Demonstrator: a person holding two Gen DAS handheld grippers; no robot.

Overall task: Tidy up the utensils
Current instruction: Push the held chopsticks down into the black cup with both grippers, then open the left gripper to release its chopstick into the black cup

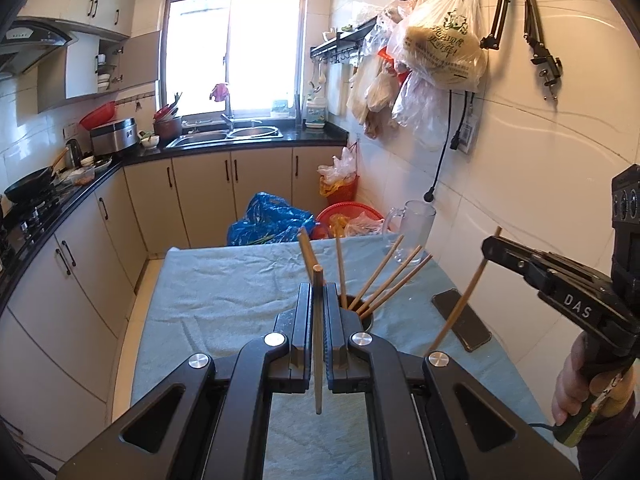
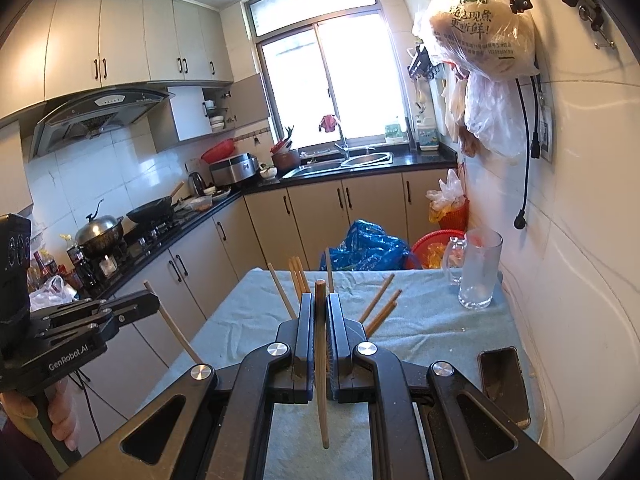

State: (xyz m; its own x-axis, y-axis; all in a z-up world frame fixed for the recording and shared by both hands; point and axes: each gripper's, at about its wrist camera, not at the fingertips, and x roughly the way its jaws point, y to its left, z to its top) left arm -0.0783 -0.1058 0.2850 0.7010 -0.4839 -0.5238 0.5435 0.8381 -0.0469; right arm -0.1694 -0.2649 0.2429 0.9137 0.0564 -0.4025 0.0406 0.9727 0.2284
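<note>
Item: chopsticks, light, stiff, slippery. I had one chopstick [image 1: 318,340] pinched mid-shaft in left gripper [image 1: 318,292] jaws, another [image 2: 321,364] likewise in right gripper [image 2: 320,304].

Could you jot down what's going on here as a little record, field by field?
Left gripper: shut on a chopstick
Right gripper: shut on another chopstick
Holder: round cup with several chopsticks leaning out
Table: covered by a blue-grey cloth
Glass mug: upright, far right corner
Phone: lying flat, right side
</note>
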